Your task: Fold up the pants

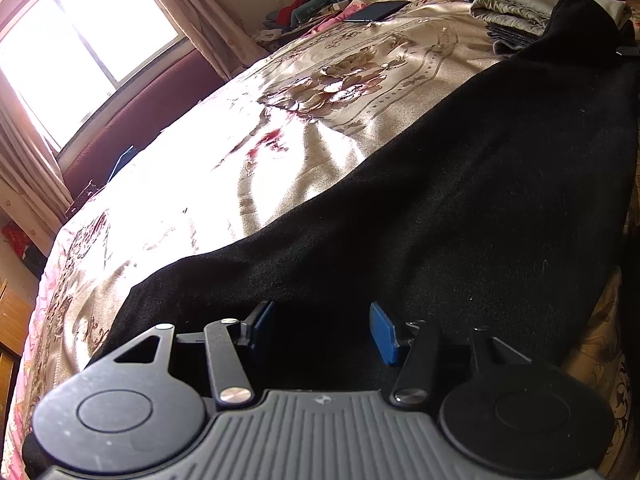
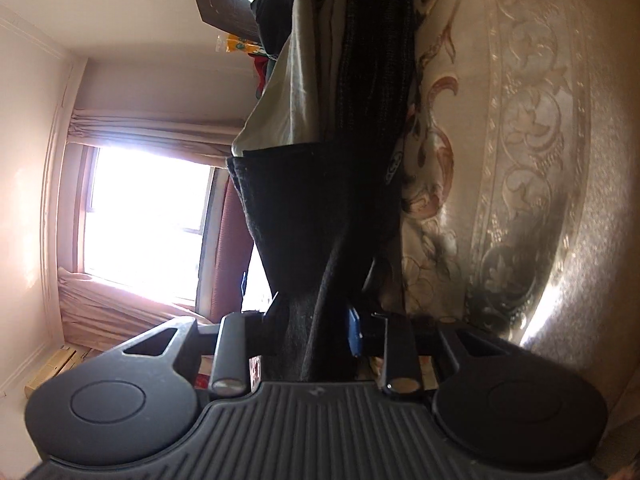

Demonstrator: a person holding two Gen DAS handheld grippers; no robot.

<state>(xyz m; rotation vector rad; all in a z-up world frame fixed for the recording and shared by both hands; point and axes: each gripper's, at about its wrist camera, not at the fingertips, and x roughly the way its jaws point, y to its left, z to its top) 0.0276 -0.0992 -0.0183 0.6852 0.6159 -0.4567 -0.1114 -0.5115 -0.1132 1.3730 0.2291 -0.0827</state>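
Here the left gripper [image 1: 322, 330] rests with jaws apart over the black pants [image 1: 440, 184] on the bedspread [image 1: 224, 184]. The right gripper [image 2: 316, 332] is clamped on a bunched fold of them

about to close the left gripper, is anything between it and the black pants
Nothing visible does. The left gripper has its blue pads apart right over the black pants, which lie spread on the floral bedspread. The folded stack sits far beyond.
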